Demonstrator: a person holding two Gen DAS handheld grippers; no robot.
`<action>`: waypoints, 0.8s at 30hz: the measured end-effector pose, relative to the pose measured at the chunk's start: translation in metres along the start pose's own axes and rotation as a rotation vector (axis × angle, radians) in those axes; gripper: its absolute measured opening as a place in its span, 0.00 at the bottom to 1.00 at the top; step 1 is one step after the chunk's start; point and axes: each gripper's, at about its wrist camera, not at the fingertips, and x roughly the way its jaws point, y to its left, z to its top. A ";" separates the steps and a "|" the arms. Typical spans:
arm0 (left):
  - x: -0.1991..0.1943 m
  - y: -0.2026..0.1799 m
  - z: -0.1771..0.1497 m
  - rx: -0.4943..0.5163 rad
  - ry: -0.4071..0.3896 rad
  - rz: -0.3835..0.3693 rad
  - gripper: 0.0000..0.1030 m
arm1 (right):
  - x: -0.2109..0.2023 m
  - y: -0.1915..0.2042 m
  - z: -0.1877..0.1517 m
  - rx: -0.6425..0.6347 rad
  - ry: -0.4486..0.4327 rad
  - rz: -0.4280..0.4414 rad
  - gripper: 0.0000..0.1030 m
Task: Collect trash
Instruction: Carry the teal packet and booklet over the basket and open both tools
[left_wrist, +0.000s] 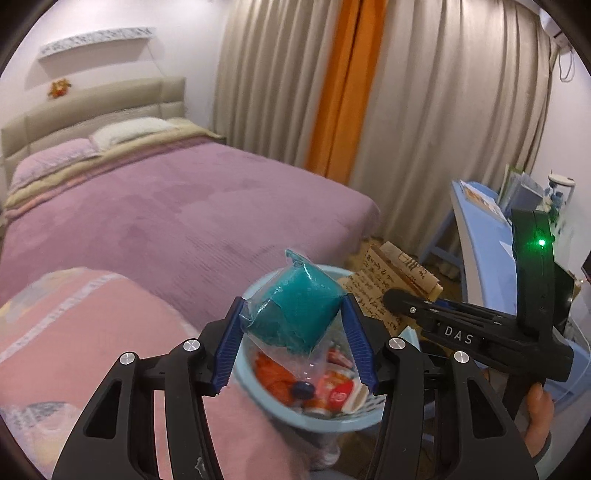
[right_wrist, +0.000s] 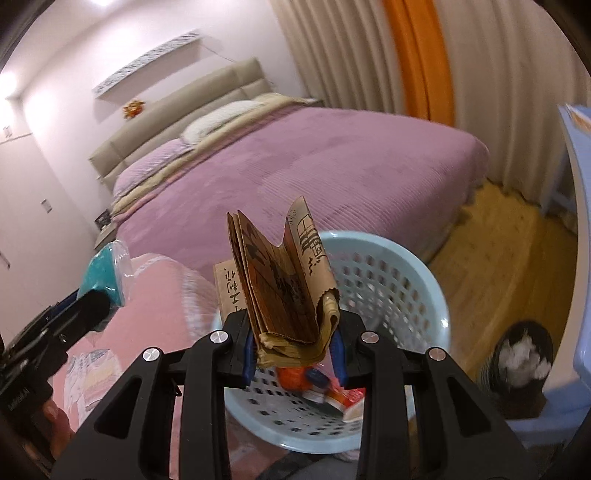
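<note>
My left gripper (left_wrist: 293, 314) is shut on a teal bundle in a clear plastic bag (left_wrist: 295, 306) and holds it above the light blue basket (left_wrist: 255, 395). The basket holds red and orange wrappers and a small bottle (left_wrist: 303, 389). My right gripper (right_wrist: 295, 347) is shut on a folded brown paper bag with black writing (right_wrist: 280, 291), above the basket's near rim (right_wrist: 436, 280). The paper bag also shows in the left wrist view (left_wrist: 384, 273), with the right gripper body (left_wrist: 480, 332). The teal bundle shows at far left in the right wrist view (right_wrist: 105, 273).
A bed with a purple cover (left_wrist: 184, 214) fills the background, with a pink blanket (left_wrist: 74, 332) near me. A blue desk (left_wrist: 491, 243) stands at right. A black bin with white waste (right_wrist: 524, 362) sits on the wooden floor (right_wrist: 498, 240) beside the basket. Curtains (left_wrist: 424, 110) hang behind.
</note>
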 end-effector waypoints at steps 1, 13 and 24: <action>0.008 -0.002 -0.001 0.001 0.013 -0.004 0.50 | 0.003 -0.007 0.000 0.012 0.012 -0.007 0.28; 0.045 -0.007 -0.017 -0.006 0.092 -0.004 0.74 | 0.022 -0.032 -0.020 0.052 0.082 -0.060 0.58; -0.013 0.026 -0.044 -0.085 0.021 0.069 0.81 | -0.004 0.007 -0.037 -0.029 0.023 -0.042 0.58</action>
